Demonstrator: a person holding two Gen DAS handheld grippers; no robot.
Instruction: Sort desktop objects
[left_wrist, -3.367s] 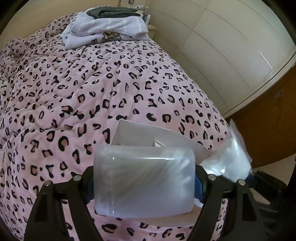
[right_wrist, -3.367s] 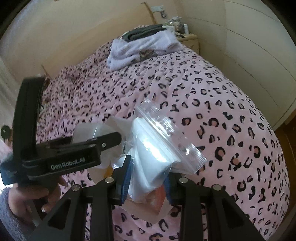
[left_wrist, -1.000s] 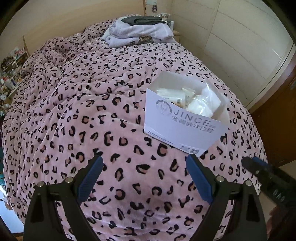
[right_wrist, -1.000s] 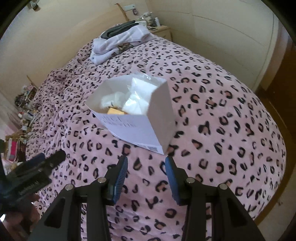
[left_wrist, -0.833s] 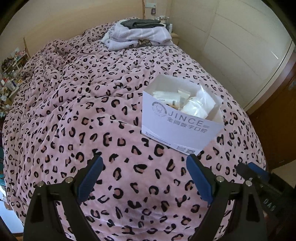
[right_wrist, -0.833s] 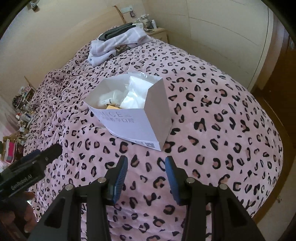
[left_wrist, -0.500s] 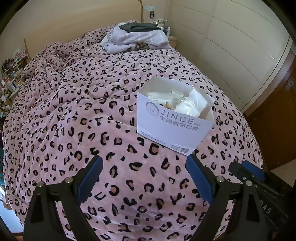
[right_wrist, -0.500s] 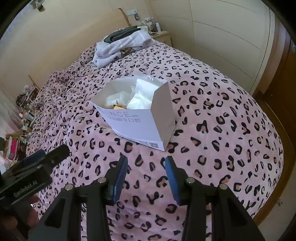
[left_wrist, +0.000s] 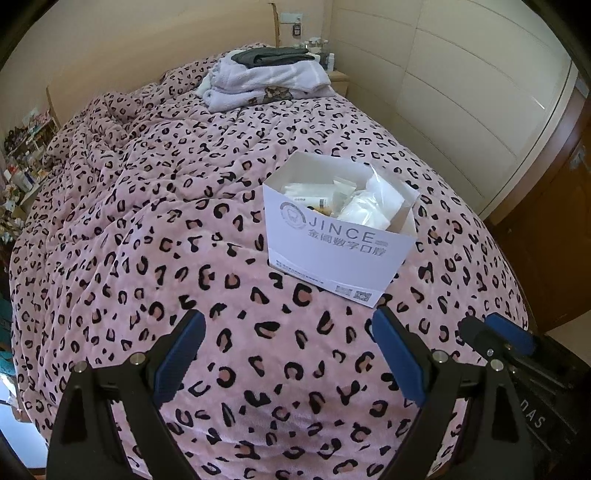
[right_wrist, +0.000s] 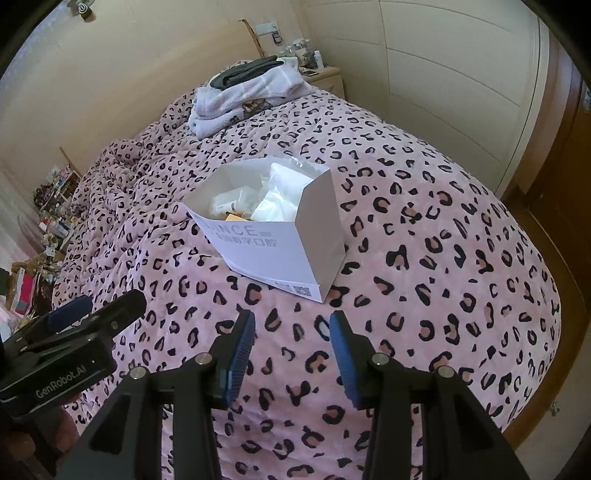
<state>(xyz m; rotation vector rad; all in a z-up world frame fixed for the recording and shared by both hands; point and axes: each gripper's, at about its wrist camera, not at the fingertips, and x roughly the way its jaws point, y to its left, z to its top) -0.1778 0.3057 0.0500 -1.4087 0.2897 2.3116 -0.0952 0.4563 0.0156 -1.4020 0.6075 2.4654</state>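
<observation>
A white cardboard box (left_wrist: 334, 254) printed JINCE stands on the pink leopard-print bedspread (left_wrist: 147, 221). Inside it lie clear plastic bags (left_wrist: 373, 206) and small white packets (left_wrist: 306, 192). The same box (right_wrist: 280, 243) shows in the right wrist view, bags (right_wrist: 280, 192) inside. My left gripper (left_wrist: 288, 354) hovers nearer than the box, jaws wide, nothing between them. My right gripper (right_wrist: 291, 343) hangs in front of the box too, its blue pads apart and empty. Each gripper appears at the edge of the other's view: right gripper (left_wrist: 495, 338), left gripper (right_wrist: 92, 314).
Folded lilac towels with a dark garment on top (left_wrist: 266, 79) lie at the bed's far end by a nightstand (right_wrist: 321, 79). Cream wardrobe panels (left_wrist: 461, 92) run along the right. A cluttered shelf (right_wrist: 51, 206) stands left of the bed.
Both grippers let go of a translucent container and a plastic bag, which went into the box, then drew back and up. The box now looks smaller and farther off.
</observation>
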